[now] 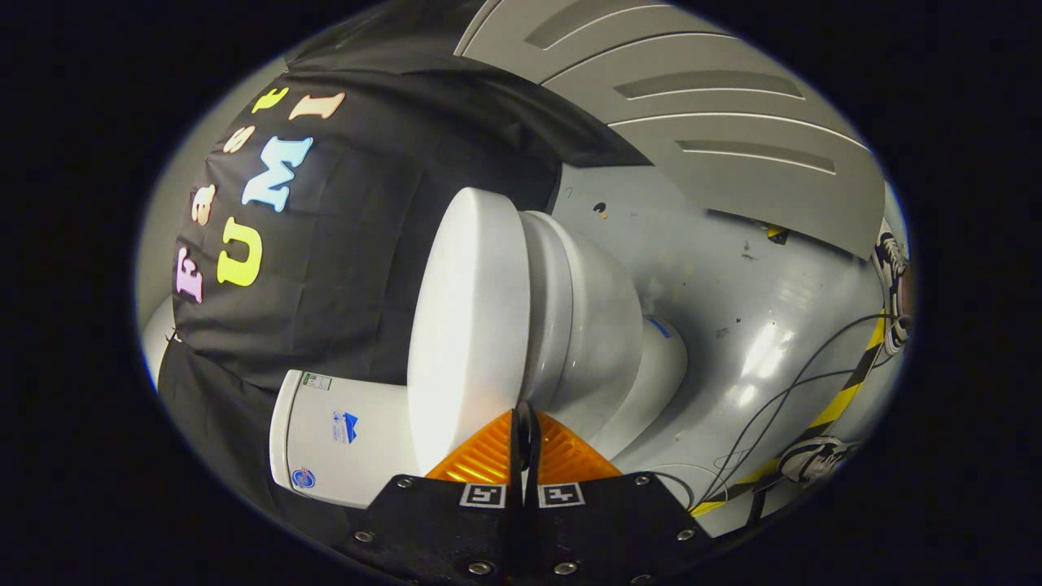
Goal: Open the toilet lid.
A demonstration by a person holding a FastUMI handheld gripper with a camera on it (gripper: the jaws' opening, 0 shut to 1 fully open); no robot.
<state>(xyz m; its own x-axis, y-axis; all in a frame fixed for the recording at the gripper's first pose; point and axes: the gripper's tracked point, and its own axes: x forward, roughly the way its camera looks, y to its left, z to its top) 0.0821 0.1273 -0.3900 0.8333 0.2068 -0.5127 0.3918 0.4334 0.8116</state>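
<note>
Background: grey glossy floor [733, 268] across the right half of the frame, black cloth wall [358, 268] on the left, pale ribbed panels [700, 106] upper right.
Camera attitude: view is rolled, so the toilet appears lying on its side.
Toilet: one white toilet [586, 325] at frame centre, bowl and base toward the right.
Toilet lid: one white toilet lid [468, 325], closed flat on the seat, its broad face turned toward the left of the frame.
Cistern: one white tank [342, 435] at lower left, bearing stickers too small to make out.
Gripper: one gripper [526, 423] at bottom centre, fingers drawn together with barely a slit between them, nothing held.
Lid relative to gripper: lid rim lies just ahead of the fingertips, at the seam between lid and seat; contact cannot be confirmed.
Floor items: several thin dark cables [781, 407] at lower right, one yellow-and-black striped tape [847, 391], two shoes [814, 457] at the right edge.
</note>
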